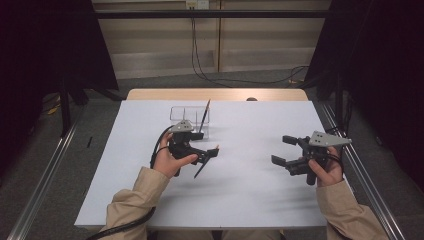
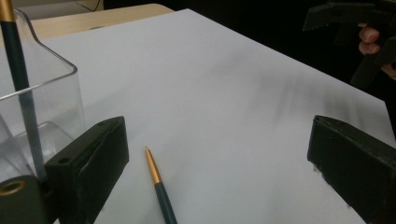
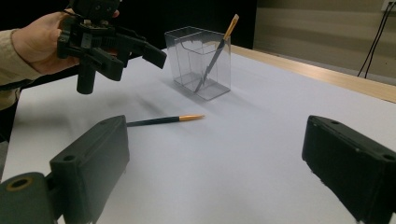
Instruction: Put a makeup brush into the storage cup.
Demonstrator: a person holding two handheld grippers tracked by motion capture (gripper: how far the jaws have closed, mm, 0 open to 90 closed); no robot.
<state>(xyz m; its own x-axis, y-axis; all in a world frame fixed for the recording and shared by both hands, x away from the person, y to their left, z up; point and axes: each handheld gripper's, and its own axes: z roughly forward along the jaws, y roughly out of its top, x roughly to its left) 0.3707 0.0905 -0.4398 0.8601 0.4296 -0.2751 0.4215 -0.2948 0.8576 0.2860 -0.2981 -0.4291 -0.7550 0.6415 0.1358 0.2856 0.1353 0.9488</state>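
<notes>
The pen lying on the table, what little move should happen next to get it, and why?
Probably lower the left hand-held gripper straight down over the loose pen. Its jaws stand open and hold nothing, and the pen lies flat on the white table right beneath them. Another pen already leans in the clear holder, so this one likely goes there too. The right hand-held gripper is open, farther away.
</notes>
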